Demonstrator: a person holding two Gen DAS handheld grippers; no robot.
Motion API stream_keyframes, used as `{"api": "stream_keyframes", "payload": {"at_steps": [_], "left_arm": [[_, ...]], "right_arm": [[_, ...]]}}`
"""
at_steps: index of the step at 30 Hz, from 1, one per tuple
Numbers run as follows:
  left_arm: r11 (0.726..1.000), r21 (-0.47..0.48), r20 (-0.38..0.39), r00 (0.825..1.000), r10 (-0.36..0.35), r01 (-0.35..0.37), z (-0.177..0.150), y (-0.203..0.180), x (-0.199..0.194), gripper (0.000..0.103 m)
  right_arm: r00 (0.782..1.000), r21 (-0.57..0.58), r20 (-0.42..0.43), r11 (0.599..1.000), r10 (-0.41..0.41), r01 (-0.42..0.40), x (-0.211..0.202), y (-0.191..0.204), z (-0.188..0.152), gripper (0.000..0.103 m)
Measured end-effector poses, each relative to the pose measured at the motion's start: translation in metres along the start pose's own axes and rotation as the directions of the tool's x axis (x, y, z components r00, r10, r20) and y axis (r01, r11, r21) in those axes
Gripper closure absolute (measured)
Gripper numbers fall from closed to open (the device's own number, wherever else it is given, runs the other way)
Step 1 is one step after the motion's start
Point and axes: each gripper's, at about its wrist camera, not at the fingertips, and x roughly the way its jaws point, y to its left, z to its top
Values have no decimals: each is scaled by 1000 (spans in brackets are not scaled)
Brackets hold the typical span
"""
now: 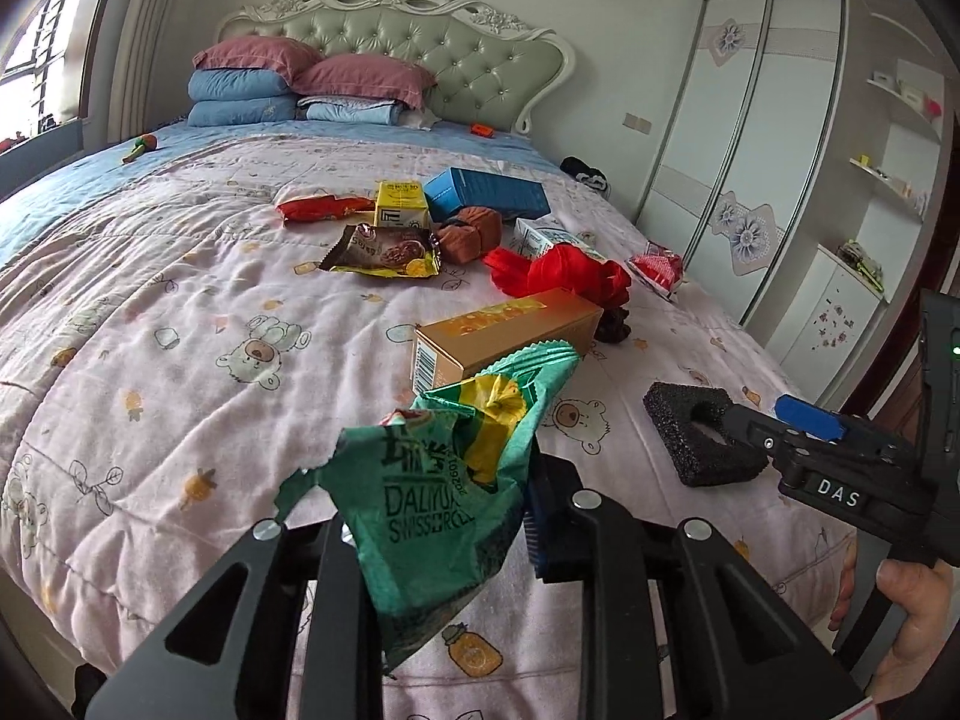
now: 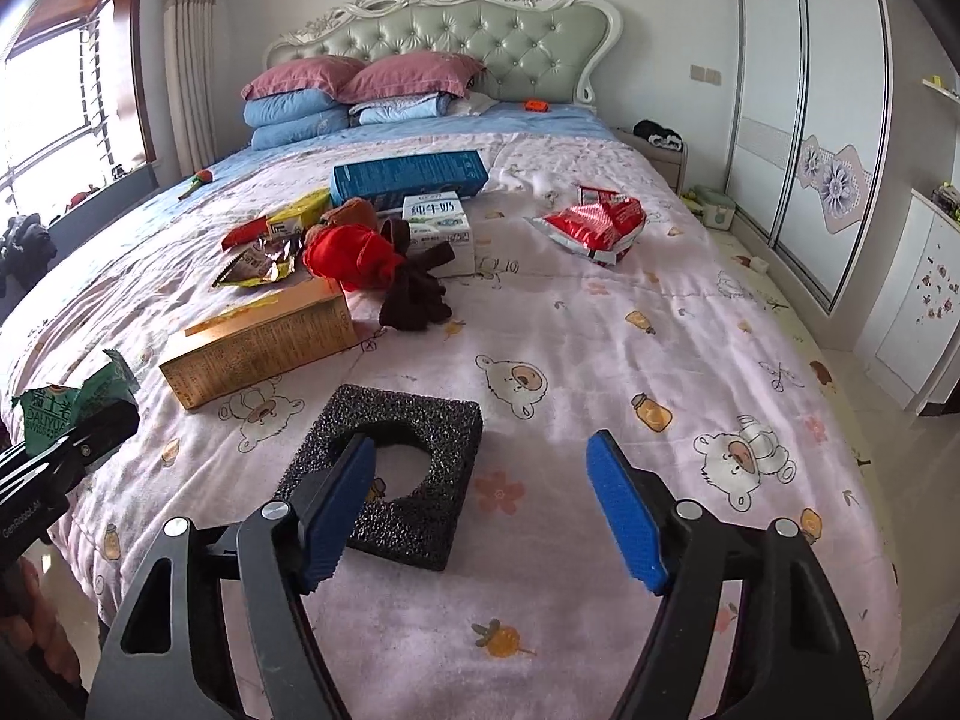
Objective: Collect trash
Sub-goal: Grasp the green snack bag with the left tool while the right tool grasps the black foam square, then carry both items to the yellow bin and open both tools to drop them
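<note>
Wrapper [image 1: 444, 504], green and torn, sits clamped in your left claw [image 1: 456, 540] above the bed [image 1: 180, 300]; your right claw [image 2: 480, 504] gapes wide over foam [image 2: 390, 480]. Boxes beyond look shut.

Both wrist views look low across the bed [image 1: 180, 312] toward the headboard [image 2: 480, 42].

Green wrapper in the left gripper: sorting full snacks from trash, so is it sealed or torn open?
Torn open: the green wrapper in the left gripper shows a ragged, crumpled edge.
</note>
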Motion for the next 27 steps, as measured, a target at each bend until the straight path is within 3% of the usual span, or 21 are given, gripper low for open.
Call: {"api": "stream_keyframes", "payload": {"at_steps": [2,4,6,7,12,18,24,27], "left_arm": [[1000,14,5,1000,-7,7,2,-2,0,80],[999,27,7,1000,-21,21,4,-5,2,80],[998,41,11,999,-37,37,6,-10,3,80],[998,49,13,999,-42,41,8,-13,3,80],[993,79,-8,996,-93,93,16,-32,12,80],[972,139,-55,981,-186,192,27,-77,25,80],[922,225,-134,947,-291,315,38,-161,50,80],[885,263,-203,919,-339,385,38,-215,68,80]], "right_arm": [[999,-15,-52,1000,-4,3,11,3,2,34],[994,-15,-105,1000,19,-21,20,4,3,49],[987,-4,-151,998,58,-60,28,4,4,74],[987,-15,-154,998,50,-53,29,5,5,77],[994,-48,-105,998,39,-44,17,3,7,82],[999,76,-9,996,37,-36,-12,-49,9,82],[997,182,57,982,-59,48,-50,-127,-3,82],[989,244,63,963,-130,111,-69,-175,-15,82]]}}
